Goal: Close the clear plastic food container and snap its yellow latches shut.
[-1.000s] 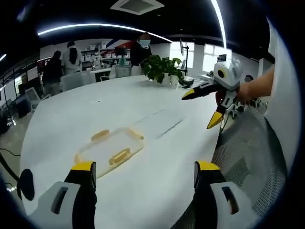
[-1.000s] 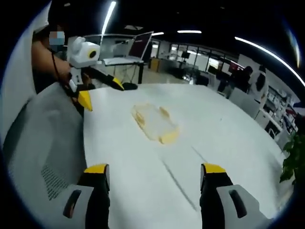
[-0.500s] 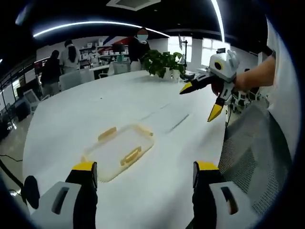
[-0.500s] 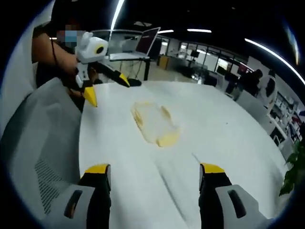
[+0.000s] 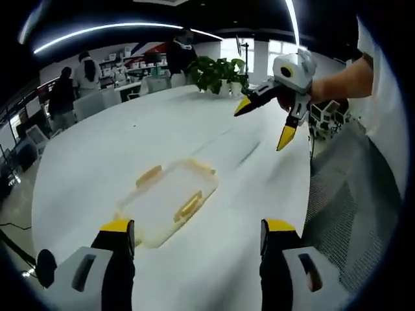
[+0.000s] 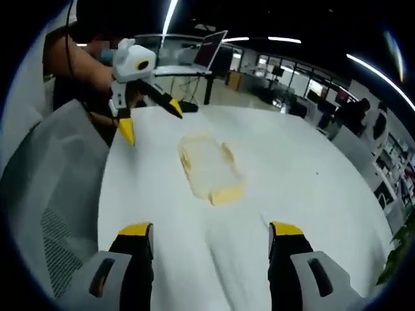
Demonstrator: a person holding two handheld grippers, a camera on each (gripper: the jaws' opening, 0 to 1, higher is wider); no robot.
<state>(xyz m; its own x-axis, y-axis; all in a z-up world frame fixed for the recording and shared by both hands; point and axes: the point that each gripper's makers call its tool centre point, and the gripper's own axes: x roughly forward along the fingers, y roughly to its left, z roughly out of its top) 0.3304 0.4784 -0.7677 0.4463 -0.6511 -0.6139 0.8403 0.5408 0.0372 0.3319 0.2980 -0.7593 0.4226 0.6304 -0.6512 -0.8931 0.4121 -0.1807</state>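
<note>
Both the left gripper (image 5: 191, 236) and right gripper (image 6: 211, 240) hang spread and empty above the white table (image 5: 97, 155), probably lining up on the container (image 5: 170, 202) lying flat between them.

White table (image 5: 130, 139), potted plant (image 5: 217, 71), mesh chair (image 5: 350, 201), laptop (image 6: 211, 48)
</note>
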